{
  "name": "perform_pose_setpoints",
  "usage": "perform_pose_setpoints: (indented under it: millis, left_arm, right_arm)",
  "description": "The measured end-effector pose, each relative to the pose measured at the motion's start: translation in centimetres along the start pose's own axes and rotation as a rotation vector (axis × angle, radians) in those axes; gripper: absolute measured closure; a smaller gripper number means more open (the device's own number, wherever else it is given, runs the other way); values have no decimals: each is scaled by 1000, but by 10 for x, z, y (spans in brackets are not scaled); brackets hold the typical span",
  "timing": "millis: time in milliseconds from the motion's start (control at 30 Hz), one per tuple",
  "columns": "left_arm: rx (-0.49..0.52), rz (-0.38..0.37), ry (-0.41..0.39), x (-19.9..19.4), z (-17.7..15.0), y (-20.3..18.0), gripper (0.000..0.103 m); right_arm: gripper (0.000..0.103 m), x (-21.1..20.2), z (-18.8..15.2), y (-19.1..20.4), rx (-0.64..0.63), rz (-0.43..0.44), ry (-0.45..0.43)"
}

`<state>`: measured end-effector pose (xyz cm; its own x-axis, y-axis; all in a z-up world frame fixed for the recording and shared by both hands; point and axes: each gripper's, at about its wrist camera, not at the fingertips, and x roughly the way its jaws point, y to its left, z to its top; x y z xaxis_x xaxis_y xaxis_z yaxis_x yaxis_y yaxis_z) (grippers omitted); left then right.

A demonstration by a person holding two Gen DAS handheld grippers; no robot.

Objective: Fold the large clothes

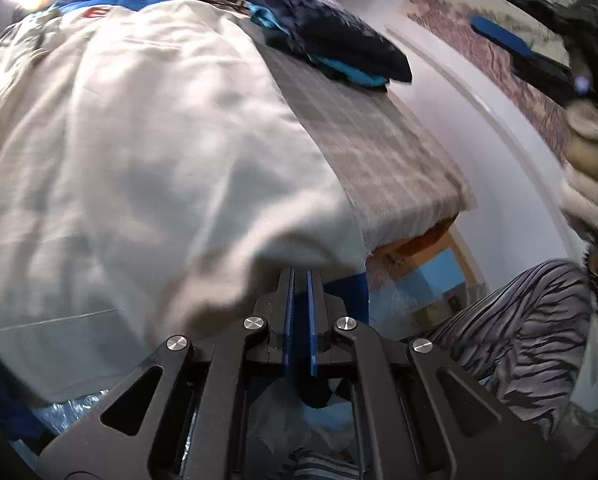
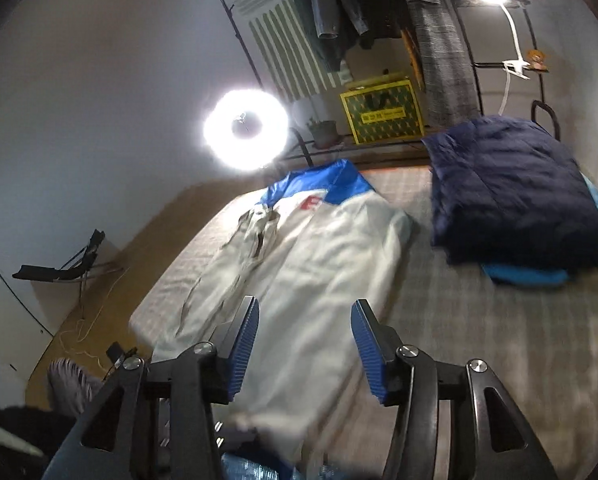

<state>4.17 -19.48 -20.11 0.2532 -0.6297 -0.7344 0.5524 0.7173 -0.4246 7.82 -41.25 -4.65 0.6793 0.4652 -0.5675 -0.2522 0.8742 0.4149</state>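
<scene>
The white jacket with blue collar and hem (image 2: 299, 264) lies lengthwise on the checked grey bed (image 2: 479, 340). Left gripper (image 1: 299, 276) jaws clamp its near hem — mid-fold; right gripper (image 2: 303, 320) jaws gape empty, and likely must grab next.

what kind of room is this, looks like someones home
Most likely a bedroom at home: a checked bed with a white and blue jacket spread on it, clothes on a hanging rail, and a ring light set up for recording.
</scene>
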Motion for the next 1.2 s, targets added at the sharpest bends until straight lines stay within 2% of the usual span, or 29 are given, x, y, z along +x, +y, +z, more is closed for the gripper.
perform_pose_setpoints:
  millis: [133, 233, 300, 367, 400, 433, 500, 633, 667, 733, 800, 833, 900, 1033, 1133, 1200]
  left_arm:
    - [-1, 5, 35, 22, -3, -2, 101]
    - [0, -3, 21, 13, -4, -5, 101]
    - [33, 27, -11, -4, -9, -9, 100]
    - [64, 60, -46, -17, -13, -13, 87]
    - [78, 85, -68, -23, -15, -14, 75]
    - [85, 101, -83, -27, -15, -15, 73]
    - [86, 141, -104, -36, -14, -12, 73]
    - [-46, 146, -132, -51, -7, 20, 73]
    - [-84, 144, -136, -53, -6, 28, 73]
    - [-158, 131, -148, -59, -4, 46, 73]
    - [-179, 132, -156, -63, -6, 53, 73]
    - [-172, 132, -156, -64, -8, 53, 73]
    - [-144, 134, -151, -61, -8, 45, 73]
    - [-75, 138, -146, -54, -14, 25, 73]
    - [-10, 145, -138, -46, -18, 7, 73]
    - [48, 149, -128, -39, -22, -9, 73]
  right_arm:
    - [50, 8, -48, -19, 116, 25, 104]
    - [50, 35, -84, -31, 187, 28, 218]
    - [50, 54, -99, -35, 208, 50, 277]
    - [50, 71, -111, -37, 216, 68, 317]
    - [50, 79, -115, -39, 229, 79, 327]
    - [50, 86, -117, -40, 244, 88, 334]
    - [51, 96, -121, -44, 271, 92, 347]
    - [52, 101, -107, -33, 210, 118, 338]
    - [54, 103, -105, -30, 193, 112, 340]
    - [65, 109, -106, -23, 167, 91, 367]
    - [73, 121, -110, -19, 150, 65, 404]
    - [75, 125, -111, -16, 138, 55, 413]
    - [102, 133, -113, -12, 116, 45, 416]
    - [103, 130, -114, -14, 121, -5, 381]
    - [102, 122, -113, -17, 124, 40, 373]
    - [95, 115, -115, -17, 119, 46, 377]
